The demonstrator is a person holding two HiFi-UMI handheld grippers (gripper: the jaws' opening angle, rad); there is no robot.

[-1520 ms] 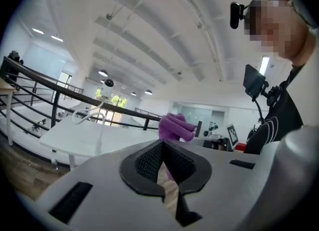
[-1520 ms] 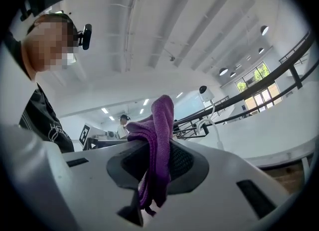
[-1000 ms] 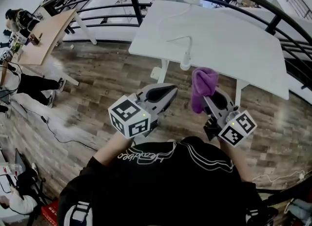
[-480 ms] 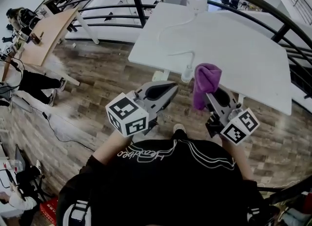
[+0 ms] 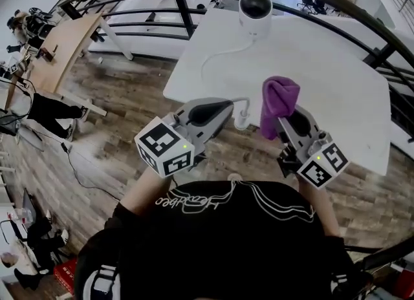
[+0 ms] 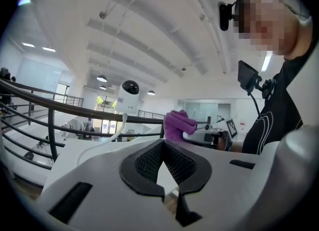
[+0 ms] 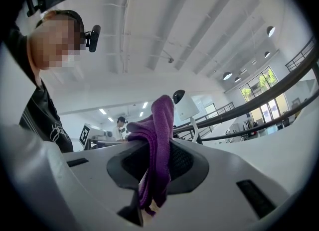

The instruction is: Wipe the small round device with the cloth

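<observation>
The purple cloth (image 5: 278, 101) is clamped in the jaws of the right gripper (image 5: 283, 126) and is held upright at the near edge of the white desk (image 5: 323, 59). The left gripper's (image 5: 225, 106) jaws are pressed together with nothing between them — it is held beside the right one. The small round device (image 5: 255, 9) — white, with a dark face — is seen at the desk's far edge, well apart from the cloth; a white cable (image 5: 217, 53) is run from it.
</observation>
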